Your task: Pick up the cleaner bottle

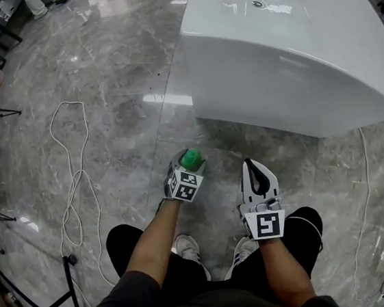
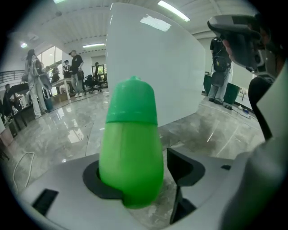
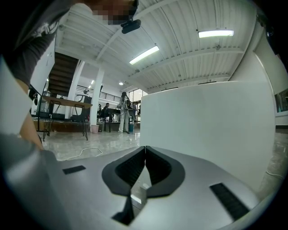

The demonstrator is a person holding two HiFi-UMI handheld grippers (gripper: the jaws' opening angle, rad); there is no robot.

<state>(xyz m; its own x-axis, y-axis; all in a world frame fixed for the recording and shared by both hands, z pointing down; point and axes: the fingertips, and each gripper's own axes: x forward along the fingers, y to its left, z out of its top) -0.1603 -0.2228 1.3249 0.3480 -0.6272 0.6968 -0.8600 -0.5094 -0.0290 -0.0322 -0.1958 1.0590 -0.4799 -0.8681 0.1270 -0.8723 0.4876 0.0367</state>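
A: What is seen, from the largest thing down?

B: A grey marble floor point(image 1: 102, 91) is spread across the whole head view. A big white block point(image 1: 290, 49) is set on it at 1 o'clock. A white cable point(image 1: 75, 183) is looped over the floor at 9 o'clock.

A: And the tools?

B: The right gripper point(image 3: 145, 157) is held at about 5 o'clock in the head view, roughly level. Its jaws are pressed together and nothing is caught between them. The left gripper point(image 2: 143, 182) is held just at its 9 o'clock side, tilted down toward the floor. Its jaws are spread wide.

A: Where is the bottle found?

B: The green bottle point(image 2: 131, 148) is stood upright on the floor near the middle of the head view, at 12 o'clock from the shoes point(image 1: 187, 246). It is placed between the left jaws. It is seated against the notch of the jaw at its 9 o'clock side, and a gap is left to the jaw at 3 o'clock. It is not clamped. Its cap point(image 1: 191, 159) is shown from above in the head view.
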